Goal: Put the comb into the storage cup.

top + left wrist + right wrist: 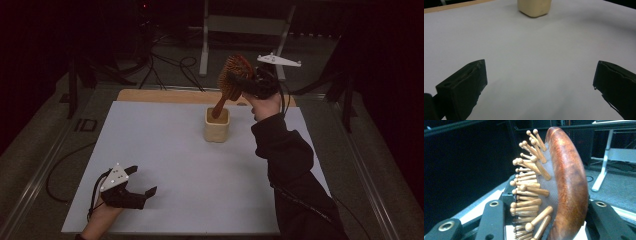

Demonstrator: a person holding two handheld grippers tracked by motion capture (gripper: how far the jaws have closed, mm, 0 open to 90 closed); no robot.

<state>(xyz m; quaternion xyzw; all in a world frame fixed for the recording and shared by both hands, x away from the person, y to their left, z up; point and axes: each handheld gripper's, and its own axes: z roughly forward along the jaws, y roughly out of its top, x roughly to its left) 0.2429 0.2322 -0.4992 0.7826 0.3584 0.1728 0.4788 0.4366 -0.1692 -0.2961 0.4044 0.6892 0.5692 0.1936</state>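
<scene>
A wooden hairbrush (231, 75) with wooden bristle pins stands tilted, its handle down inside a cream square cup (217, 125) at the back middle of the white table (190, 165). My right gripper (248, 84) is shut on the brush head above the cup. In the right gripper view the brush head (566, 187) stands edge-on between the two black jaws, pins pointing left. My left gripper (145, 181) hovers open near the table's front left corner, nothing between its fingers. The left gripper view shows its two wide-apart jaws and the cup (534, 7) far ahead.
A wooden strip (165, 96) runs along the table's far edge. Behind it lie cables (165, 70) on the floor and a grey stand (245, 25). A dark sleeve (285, 160) crosses the table's right side.
</scene>
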